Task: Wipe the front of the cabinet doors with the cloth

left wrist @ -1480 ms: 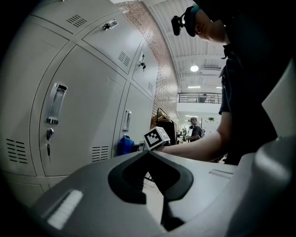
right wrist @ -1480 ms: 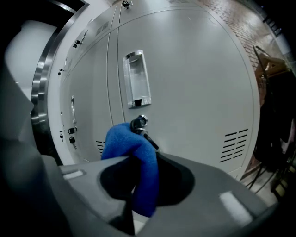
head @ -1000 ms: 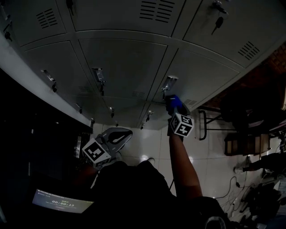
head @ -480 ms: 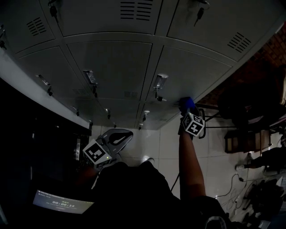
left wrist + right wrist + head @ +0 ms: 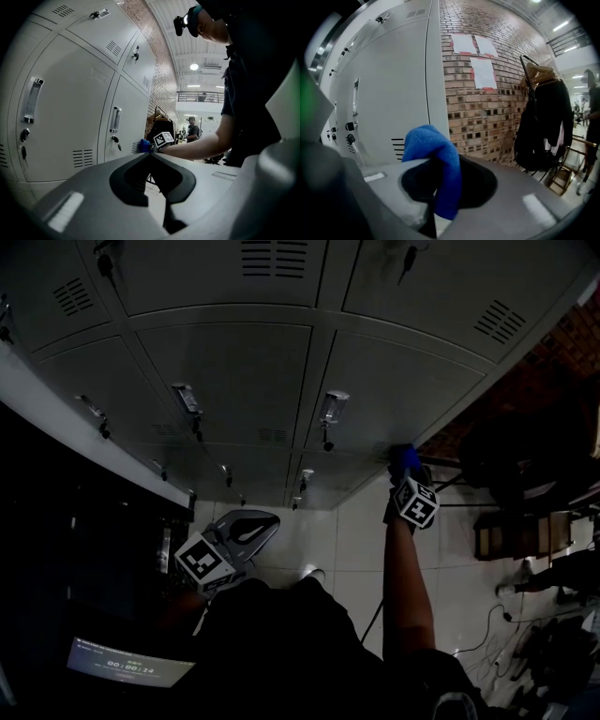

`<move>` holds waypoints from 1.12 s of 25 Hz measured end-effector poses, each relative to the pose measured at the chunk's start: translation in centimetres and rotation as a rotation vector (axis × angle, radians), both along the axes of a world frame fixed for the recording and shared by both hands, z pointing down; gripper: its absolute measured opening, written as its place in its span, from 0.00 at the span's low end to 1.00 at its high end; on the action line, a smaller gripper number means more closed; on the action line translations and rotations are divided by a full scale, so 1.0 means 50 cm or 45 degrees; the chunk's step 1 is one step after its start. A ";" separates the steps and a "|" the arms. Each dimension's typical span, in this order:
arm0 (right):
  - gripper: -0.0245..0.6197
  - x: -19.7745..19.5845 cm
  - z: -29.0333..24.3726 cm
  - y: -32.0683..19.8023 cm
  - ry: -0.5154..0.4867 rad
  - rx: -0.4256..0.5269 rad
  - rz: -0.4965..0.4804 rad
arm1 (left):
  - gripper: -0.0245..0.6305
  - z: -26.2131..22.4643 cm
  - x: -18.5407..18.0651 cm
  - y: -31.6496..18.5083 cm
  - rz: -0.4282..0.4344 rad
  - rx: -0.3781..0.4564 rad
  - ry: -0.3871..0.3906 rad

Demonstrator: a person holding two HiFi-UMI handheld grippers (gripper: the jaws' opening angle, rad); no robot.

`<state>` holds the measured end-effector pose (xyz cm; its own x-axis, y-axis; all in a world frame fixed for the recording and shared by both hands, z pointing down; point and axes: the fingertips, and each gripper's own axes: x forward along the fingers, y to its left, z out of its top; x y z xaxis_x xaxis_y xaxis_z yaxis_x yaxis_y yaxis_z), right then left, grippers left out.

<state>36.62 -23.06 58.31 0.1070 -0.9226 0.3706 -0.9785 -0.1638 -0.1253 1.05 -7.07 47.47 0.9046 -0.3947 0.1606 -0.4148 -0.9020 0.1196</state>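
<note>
Grey metal cabinet doors (image 5: 234,381) fill the top of the head view. My right gripper (image 5: 405,465) is shut on a blue cloth (image 5: 404,457) and holds it against the lower right corner of the right-hand door (image 5: 398,390). In the right gripper view the blue cloth (image 5: 433,161) bulges out of the shut jaws, next to the door's vent slots (image 5: 397,146). My left gripper (image 5: 251,524) hangs low near my body, away from the doors, jaws shut with nothing between them. From the left gripper view, the cloth (image 5: 144,146) and my right arm (image 5: 197,146) are visible by the door.
Door handles (image 5: 333,407) with keys (image 5: 325,441) stick out from the cabinet fronts. A brick wall (image 5: 487,103) meets the cabinet's right side, with a coat rack and dark clothing (image 5: 546,122) beyond. Chairs (image 5: 511,535) and cables lie on the tiled floor at right.
My right gripper has carried the cloth rightward across the door, from beside the handle to the door's lower right corner. The left gripper has stayed put.
</note>
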 end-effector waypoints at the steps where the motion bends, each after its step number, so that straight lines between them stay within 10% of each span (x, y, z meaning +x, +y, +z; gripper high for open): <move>1: 0.15 -0.007 -0.006 0.004 0.003 0.006 -0.017 | 0.03 0.002 0.001 0.000 0.000 -0.002 -0.005; 18: 0.15 -0.394 -0.217 0.169 -0.033 0.266 -0.751 | 0.03 -0.030 0.003 -0.028 0.026 0.060 0.052; 28: 0.15 -0.535 -0.226 0.205 -0.081 0.330 -0.964 | 0.03 -0.031 -0.013 -0.054 0.032 0.074 0.038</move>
<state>9.90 -12.82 46.99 -0.5968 -0.7935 0.1188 -0.8018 0.5839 -0.1277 0.40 -9.77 45.91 0.9184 -0.3796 0.1112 -0.3889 -0.9179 0.0790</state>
